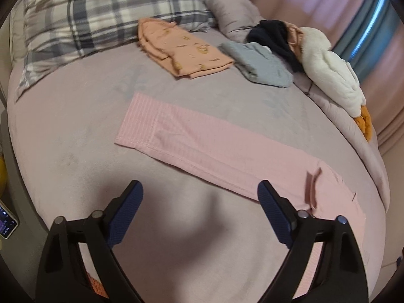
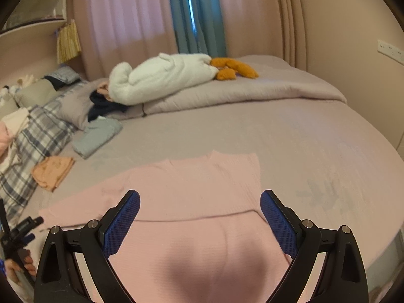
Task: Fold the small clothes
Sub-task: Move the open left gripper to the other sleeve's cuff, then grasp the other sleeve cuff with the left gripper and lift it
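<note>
A pink ribbed garment [image 1: 214, 149] lies flat on the bed as a long folded strip. My left gripper [image 1: 199, 192] hovers above its near edge, open, with bare sheet between its blue pads [image 1: 123, 217]. In the right wrist view the same pink garment [image 2: 202, 192] spreads wide under my right gripper [image 2: 199, 199], which is open with nothing gripped. At that view's lower left edge, a hand [image 2: 27, 265] holds the left gripper, whose dark tip pokes in. A folded orange garment [image 1: 181, 48] and a folded grey-blue garment [image 1: 260, 63] lie further back.
A plaid pillow [image 1: 101, 17] lies at the bed's head. A white plush toy [image 2: 161, 78] with orange feet lies on a rolled lilac duvet [image 2: 252, 88], beside a dark garment [image 1: 275, 35]. A phone [image 1: 7, 222] lies off the bed's left side. Curtains [image 2: 197, 12] hang behind.
</note>
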A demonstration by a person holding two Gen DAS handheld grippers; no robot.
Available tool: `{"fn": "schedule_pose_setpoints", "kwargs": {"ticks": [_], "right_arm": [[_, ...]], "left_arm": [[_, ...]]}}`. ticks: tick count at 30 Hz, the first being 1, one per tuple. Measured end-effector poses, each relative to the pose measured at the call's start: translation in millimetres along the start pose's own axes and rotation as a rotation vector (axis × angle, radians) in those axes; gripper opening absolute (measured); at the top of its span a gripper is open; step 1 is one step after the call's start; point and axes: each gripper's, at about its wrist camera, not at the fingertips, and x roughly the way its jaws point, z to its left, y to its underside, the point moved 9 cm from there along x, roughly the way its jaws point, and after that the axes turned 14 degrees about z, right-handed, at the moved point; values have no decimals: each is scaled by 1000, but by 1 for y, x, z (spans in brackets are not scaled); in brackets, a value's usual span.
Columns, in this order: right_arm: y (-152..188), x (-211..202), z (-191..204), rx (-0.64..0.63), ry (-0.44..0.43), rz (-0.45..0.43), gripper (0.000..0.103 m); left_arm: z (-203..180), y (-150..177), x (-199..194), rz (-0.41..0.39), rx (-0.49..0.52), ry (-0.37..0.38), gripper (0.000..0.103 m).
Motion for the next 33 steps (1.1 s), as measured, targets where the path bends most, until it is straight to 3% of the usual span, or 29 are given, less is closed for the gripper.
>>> {"fn": "schedule_pose_setpoints", "kwargs": {"ticks": [15, 25, 30, 33], "right_arm": [[12, 12, -5, 73, 0, 25, 95], [14, 15, -9, 77, 25, 35, 95], [15, 19, -8, 71, 18, 45, 95], [14, 23, -7, 53, 19, 63, 95]], "left_arm": [[49, -16, 42, 93, -135, 0, 63], [59, -39, 53, 62, -195, 37, 52], [64, -45, 55, 50, -220, 14, 22], [65, -46, 56, 44, -239, 31, 15]]}}
